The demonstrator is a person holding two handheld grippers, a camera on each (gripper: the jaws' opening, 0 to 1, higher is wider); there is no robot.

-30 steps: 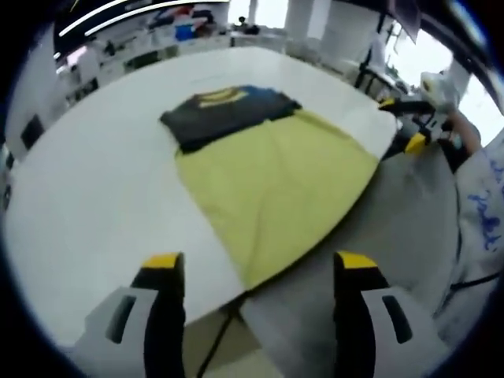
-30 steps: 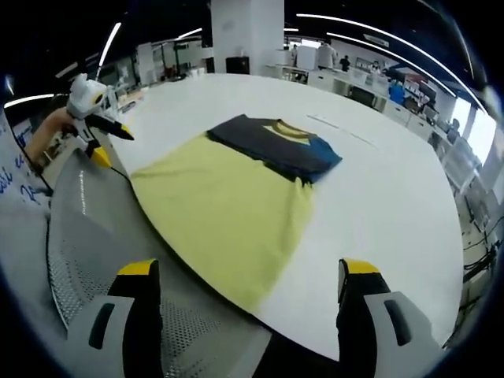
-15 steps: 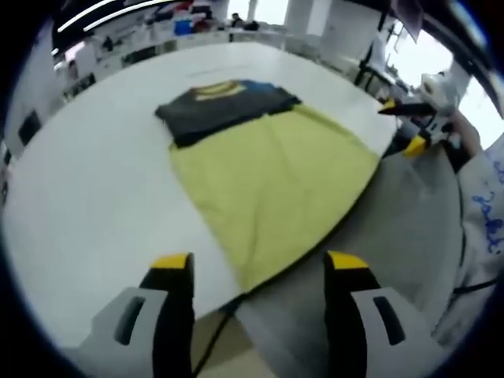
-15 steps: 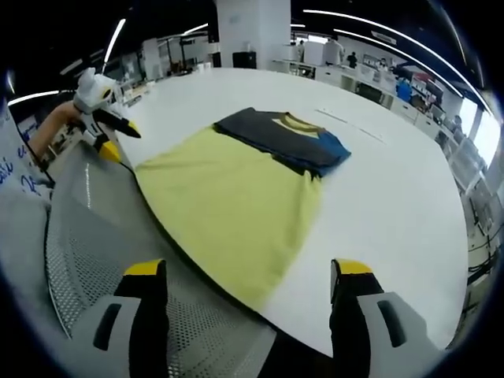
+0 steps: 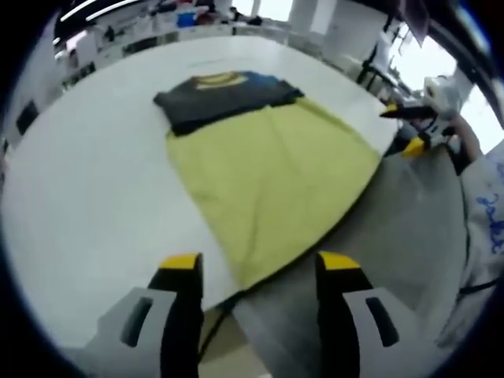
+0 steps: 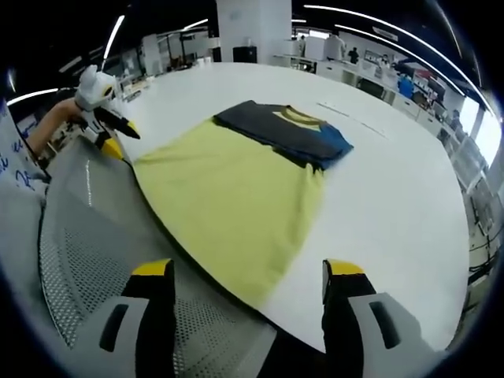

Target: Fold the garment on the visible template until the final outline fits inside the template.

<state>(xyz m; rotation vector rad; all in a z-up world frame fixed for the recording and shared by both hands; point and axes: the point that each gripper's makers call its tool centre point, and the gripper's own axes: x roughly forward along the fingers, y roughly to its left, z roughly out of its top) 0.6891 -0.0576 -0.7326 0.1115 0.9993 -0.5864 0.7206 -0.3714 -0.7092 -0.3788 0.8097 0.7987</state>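
A dark folded garment (image 5: 224,94) with a yellow collar and a blue patch lies at the far end of the yellow template (image 5: 276,173), overlapping its far edge. In the right gripper view the garment (image 6: 283,130) sits beyond the template (image 6: 228,197) in the same way. My left gripper (image 5: 260,268) hovers open off the table's near edge, with nothing between its jaws. My right gripper (image 6: 248,272) is open and empty too, held short of the template's near corner. Each gripper also shows in the other's view, the right gripper (image 5: 409,127) and the left gripper (image 6: 104,118).
The big round white table (image 5: 94,181) has bare surface around the template. A grey mesh surface (image 6: 87,260) lies between the table edge and me. A sleeve (image 5: 488,205) shows at the right. Desks and equipment stand far behind.
Both pairs of jaws have drawn a little closer together but stay open. The views shifted slightly toward the table; the garment and template lie as before.
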